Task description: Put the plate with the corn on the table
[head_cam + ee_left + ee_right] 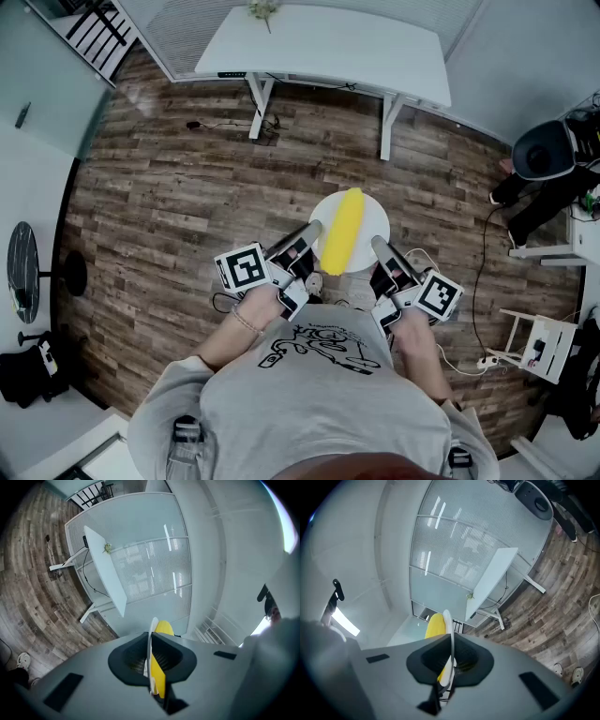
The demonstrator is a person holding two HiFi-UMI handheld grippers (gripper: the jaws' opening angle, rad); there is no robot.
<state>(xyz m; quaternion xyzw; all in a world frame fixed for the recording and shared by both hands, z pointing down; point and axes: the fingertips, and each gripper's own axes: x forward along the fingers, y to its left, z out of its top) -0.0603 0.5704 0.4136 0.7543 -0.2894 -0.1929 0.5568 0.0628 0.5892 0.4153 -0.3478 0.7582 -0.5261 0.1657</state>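
Note:
A round white plate (375,225) carries a yellow corn cob (343,231) and hangs in the air in front of the person, above the wooden floor. My left gripper (313,230) is shut on the plate's left rim and my right gripper (378,246) is shut on its right rim. In the left gripper view the plate's thin edge (151,639) runs between the dark pads, with the corn (160,677) behind it. The right gripper view shows the rim (449,644) clamped the same way, with the corn (435,625) to its left. The white table (328,47) stands further ahead.
A small green plant (263,9) sits at the table's far edge. Cables (225,123) lie on the floor under the table. A black chair (544,150) and white furniture (539,342) stand at the right. A dark round stand (23,272) is at the left.

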